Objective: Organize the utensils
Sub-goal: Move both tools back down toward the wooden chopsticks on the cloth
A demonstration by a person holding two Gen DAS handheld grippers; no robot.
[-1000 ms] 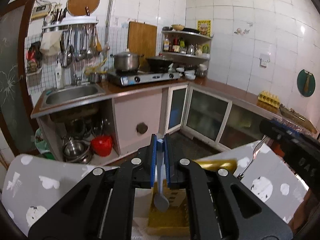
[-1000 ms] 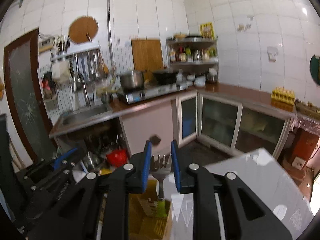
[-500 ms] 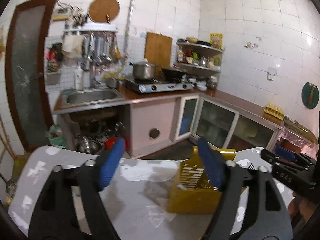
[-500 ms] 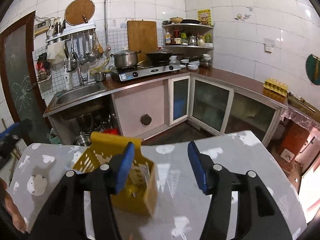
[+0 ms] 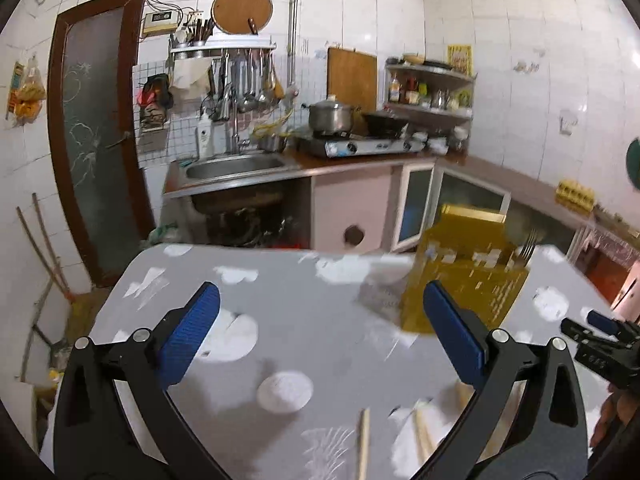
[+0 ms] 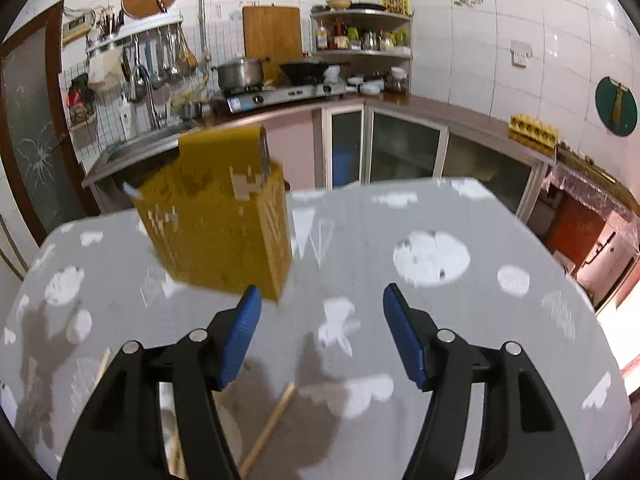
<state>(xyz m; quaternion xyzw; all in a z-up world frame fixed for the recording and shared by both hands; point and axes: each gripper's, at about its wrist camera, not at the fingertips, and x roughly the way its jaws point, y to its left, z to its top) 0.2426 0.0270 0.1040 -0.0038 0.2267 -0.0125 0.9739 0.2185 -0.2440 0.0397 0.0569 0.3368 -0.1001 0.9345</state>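
Kitchen table [image 5: 304, 320] with grey, white-spotted cloth carries a yellow utensil basket [image 5: 464, 276]; fork [image 5: 529, 245] tines rise at the basket's right edge. Chopsticks [image 5: 363, 444] lie on the cloth, nearer the cameras than the basket. Left claw [image 5: 320, 334] released, holding nothing. Right claw [image 6: 322, 334] released, just short of the basket.
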